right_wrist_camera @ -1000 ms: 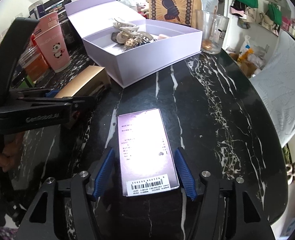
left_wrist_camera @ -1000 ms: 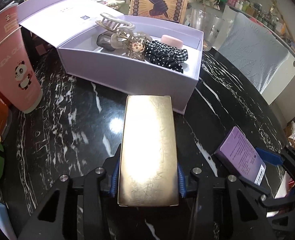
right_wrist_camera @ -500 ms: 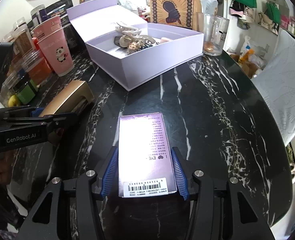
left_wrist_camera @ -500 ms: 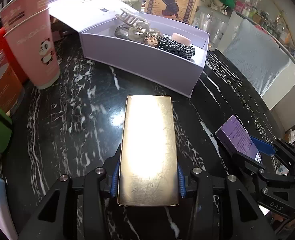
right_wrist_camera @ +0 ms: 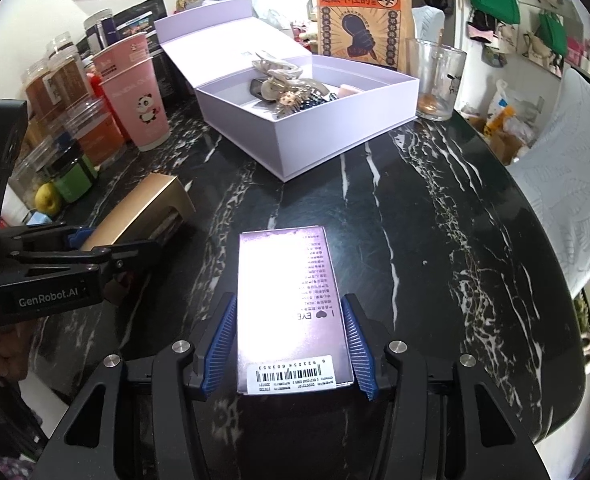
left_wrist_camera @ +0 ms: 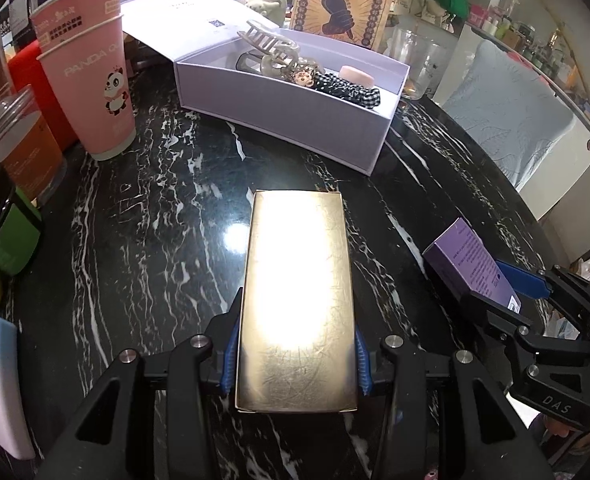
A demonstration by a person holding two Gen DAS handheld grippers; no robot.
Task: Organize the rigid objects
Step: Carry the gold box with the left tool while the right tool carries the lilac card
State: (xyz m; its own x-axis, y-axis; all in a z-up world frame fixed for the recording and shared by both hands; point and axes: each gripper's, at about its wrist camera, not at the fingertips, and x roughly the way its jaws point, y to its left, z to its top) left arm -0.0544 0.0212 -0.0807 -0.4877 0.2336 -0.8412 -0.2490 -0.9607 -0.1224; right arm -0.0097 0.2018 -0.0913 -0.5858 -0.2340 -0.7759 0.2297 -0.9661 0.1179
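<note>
The left gripper (left_wrist_camera: 295,354) has its jaws clenched on a gold box (left_wrist_camera: 297,300); the right gripper (right_wrist_camera: 287,350) grips a purple box (right_wrist_camera: 291,304) after closing in on it. Both are low over the black marble desk (right_wrist_camera: 435,220). Ahead stands an open lilac box (right_wrist_camera: 315,128) of hair clips — a pink panda cup (left_wrist_camera: 91,84) to its left, a glass (right_wrist_camera: 435,80) to its right.
</note>
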